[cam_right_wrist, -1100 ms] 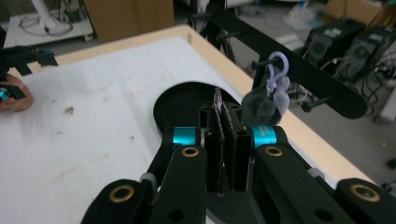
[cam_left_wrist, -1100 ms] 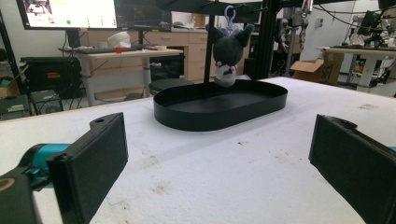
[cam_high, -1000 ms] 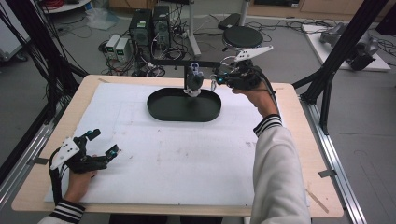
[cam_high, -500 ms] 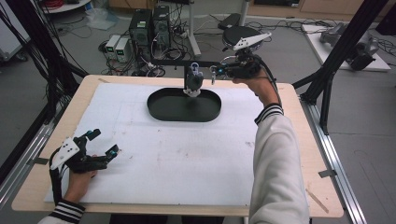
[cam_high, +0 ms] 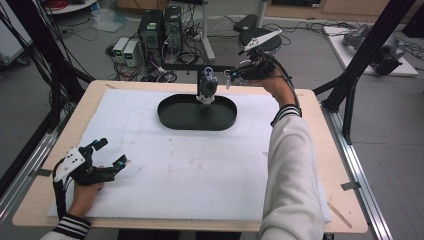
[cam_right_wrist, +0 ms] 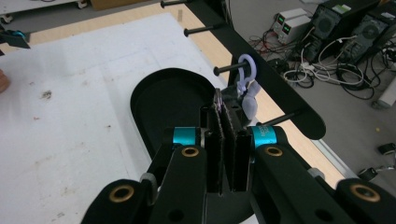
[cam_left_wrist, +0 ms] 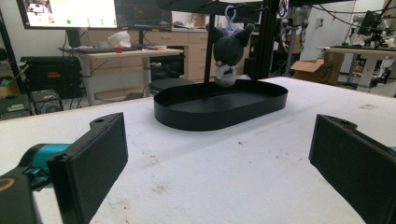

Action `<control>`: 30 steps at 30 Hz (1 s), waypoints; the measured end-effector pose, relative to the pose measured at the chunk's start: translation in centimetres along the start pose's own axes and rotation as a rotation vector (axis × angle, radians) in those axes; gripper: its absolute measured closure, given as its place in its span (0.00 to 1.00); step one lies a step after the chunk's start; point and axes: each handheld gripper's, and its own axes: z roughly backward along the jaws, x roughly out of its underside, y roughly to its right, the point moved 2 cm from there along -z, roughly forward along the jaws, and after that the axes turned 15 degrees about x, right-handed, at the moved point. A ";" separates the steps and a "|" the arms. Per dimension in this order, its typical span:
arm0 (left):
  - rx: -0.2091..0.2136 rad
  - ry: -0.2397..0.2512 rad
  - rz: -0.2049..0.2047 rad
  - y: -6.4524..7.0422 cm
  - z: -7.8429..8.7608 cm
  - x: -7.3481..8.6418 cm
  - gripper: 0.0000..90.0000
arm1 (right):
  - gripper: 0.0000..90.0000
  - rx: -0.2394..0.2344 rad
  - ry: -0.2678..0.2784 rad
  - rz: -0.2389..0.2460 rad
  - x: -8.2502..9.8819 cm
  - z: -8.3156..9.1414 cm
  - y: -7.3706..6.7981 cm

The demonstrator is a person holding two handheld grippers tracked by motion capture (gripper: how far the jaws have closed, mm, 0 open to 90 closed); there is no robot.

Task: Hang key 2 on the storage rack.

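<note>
One slip worries me: my right gripper (cam_right_wrist: 226, 154) is pinched tight on the plush toy (cam_left_wrist: 227, 51) hanging by its lilac clip (cam_right_wrist: 246, 70) from a peg (cam_right_wrist: 229, 69) above the black tray (cam_high: 170, 117); tugging sideways could jam the clip. Dark grey, soft, pale-faced toy. My left gripper (cam_high: 111, 153) sits wide open, empty, well short of the tray

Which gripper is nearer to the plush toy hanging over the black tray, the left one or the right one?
Right. The right gripper is beside the plush toy at the table's far edge, above the black tray. The left gripper rests near the table's front-left corner, far from it.
</note>
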 end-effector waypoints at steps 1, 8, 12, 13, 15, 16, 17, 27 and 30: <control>-0.001 0.002 0.000 0.0 0.0 0.0 0.05 | 0.98 0.001 -0.004 -0.003 0.1 -0.2 0.0; 0.000 0.000 -0.002 0.0 0.0 0.0 0.05 | 0.98 0.015 -0.023 0.005 0.3 -1.3 0.2; -0.001 0.000 -0.003 0.0 0.0 0.0 0.05 | 0.98 0.025 -0.045 0.005 0.6 -1.8 0.3; -0.001 -0.001 -0.004 0.0 0.0 0.0 0.05 | 0.98 0.028 -0.048 0.006 0.6 -1.9 0.4; -0.001 -0.002 -0.005 0.0 0.0 0.0 0.05 | 0.98 0.038 -0.056 0.000 0.7 -2.0 0.4; 0.000 -0.002 -0.006 0.0 0.0 0.0 0.05 | 0.98 0.041 -0.060 -0.001 0.8 -2.1 0.5; -0.001 -0.002 -0.005 0.0 0.0 0.0 0.05 | 0.98 0.047 -0.060 0.003 0.8 -2.2 0.5; -0.001 -0.002 -0.005 0.0 0.0 0.0 0.05 | 0.98 0.074 -0.079 -0.004 1.0 -2.9 0.6; -0.001 -0.002 -0.005 0.0 0.0 0.0 0.05 | 0.98 0.073 -0.086 -0.006 1.0 -3.0 0.7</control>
